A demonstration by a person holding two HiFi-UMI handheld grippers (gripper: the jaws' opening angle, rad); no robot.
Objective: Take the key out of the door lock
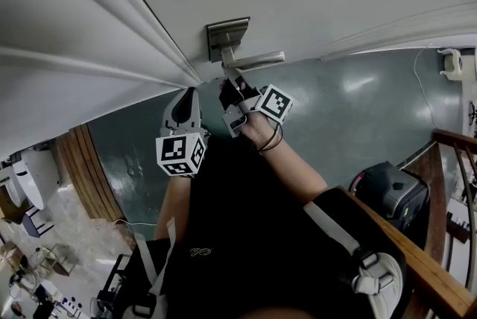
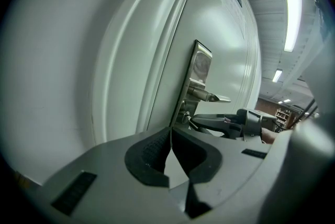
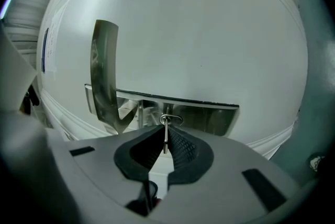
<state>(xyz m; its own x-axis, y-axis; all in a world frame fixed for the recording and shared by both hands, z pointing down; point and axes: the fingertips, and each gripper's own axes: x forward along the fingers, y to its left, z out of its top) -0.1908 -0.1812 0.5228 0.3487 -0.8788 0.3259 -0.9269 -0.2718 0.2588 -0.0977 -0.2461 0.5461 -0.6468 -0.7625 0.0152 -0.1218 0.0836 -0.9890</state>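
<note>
Where the dark ribbed fingers [image 3: 180,145] of the right gripper [image 3: 165,133] meet: one thin, flat silver metal key [image 3: 166,140], seen edge-on and upright in the right gripper view, pinched between the pads with no gap on either side. Position of key: seated in the lock and not yet out, at the brushed silver rectangular lock plate [image 3: 180,113] on the white panelled door [image 3: 209,34]. A small metal loop [image 3: 170,119] shows just above the pads, close against the plate. Long axis of key: judged to run straight into the door face, in line with the way the right gripper points, so the coming move calls for a straight pull back from the door with no sideways lean. Silver lever handle [image 3: 104,68]: just beside the key on the same plate, clear of the fingers. Left gripper [image 2: 170,133]: fingers pressed together on nothing, held off to the side near the door's moulded edge, apart from the lock. Nearer hand: the right, already on the key.
</note>
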